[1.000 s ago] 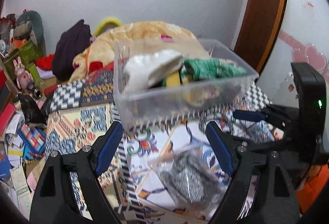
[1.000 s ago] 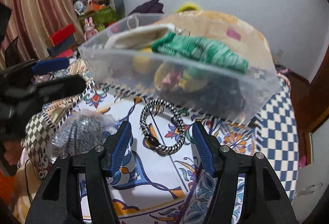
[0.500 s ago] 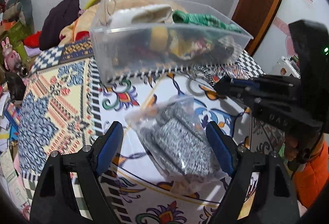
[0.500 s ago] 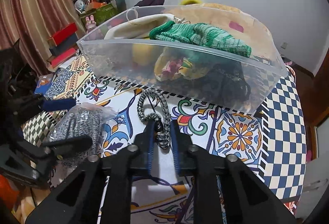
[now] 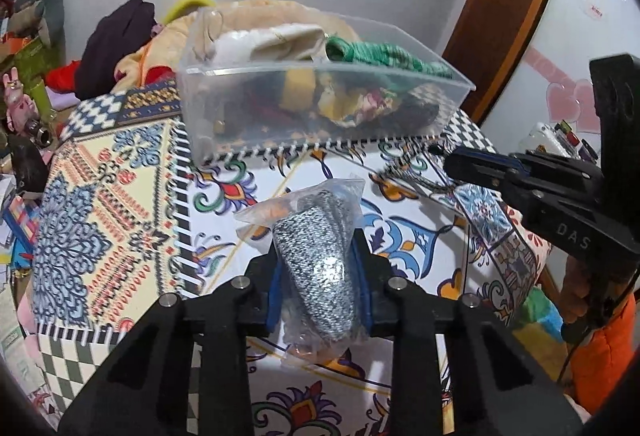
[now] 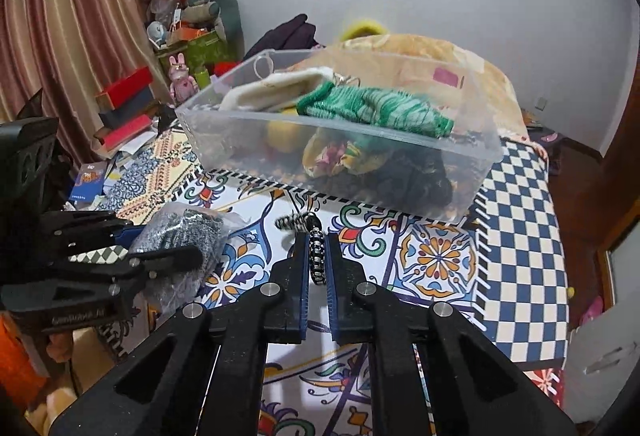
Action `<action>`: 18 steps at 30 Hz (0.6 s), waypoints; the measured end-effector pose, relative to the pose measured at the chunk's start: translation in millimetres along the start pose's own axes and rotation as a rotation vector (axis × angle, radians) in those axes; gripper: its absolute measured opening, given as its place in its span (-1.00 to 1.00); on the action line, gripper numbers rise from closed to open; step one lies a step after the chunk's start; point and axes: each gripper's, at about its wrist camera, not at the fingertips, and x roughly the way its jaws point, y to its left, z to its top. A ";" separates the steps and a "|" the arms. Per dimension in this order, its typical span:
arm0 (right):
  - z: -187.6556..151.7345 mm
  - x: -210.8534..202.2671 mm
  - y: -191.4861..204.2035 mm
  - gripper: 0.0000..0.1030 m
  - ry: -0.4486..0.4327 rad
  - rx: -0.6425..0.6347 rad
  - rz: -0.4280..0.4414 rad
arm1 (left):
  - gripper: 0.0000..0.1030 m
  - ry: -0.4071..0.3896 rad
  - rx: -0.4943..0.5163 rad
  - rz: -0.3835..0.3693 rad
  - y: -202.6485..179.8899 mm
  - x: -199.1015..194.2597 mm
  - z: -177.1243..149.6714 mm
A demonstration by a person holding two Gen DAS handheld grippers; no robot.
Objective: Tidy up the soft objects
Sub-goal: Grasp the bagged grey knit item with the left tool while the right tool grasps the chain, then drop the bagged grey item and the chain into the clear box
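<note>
The left gripper is clamped on a bagged grey knit item, its blue pads pressing either side of the clear plastic wrap above the patterned tablecloth. To its right, the right gripper pinches a black-and-white braided cord that runs forward between its fingers; the cord's far end looks blurred, so whether it touches the cloth is unclear. Beyond both, the clear plastic bin sits on the far side of the table, holding a green knit piece and a cream one.
</note>
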 end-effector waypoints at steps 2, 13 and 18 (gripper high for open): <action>0.2 -3.7 -1.0 -0.87 -0.011 0.002 0.000 | -0.45 -0.015 -0.003 0.001 1.6 -6.1 1.9; 14.5 -35.6 -3.1 -0.87 -0.115 0.005 -0.013 | -0.48 -0.152 -0.014 0.017 6.4 -44.3 29.4; 29.9 -51.2 -3.9 -0.87 -0.185 0.010 -0.013 | -0.48 -0.226 -0.010 0.029 5.0 -57.8 50.1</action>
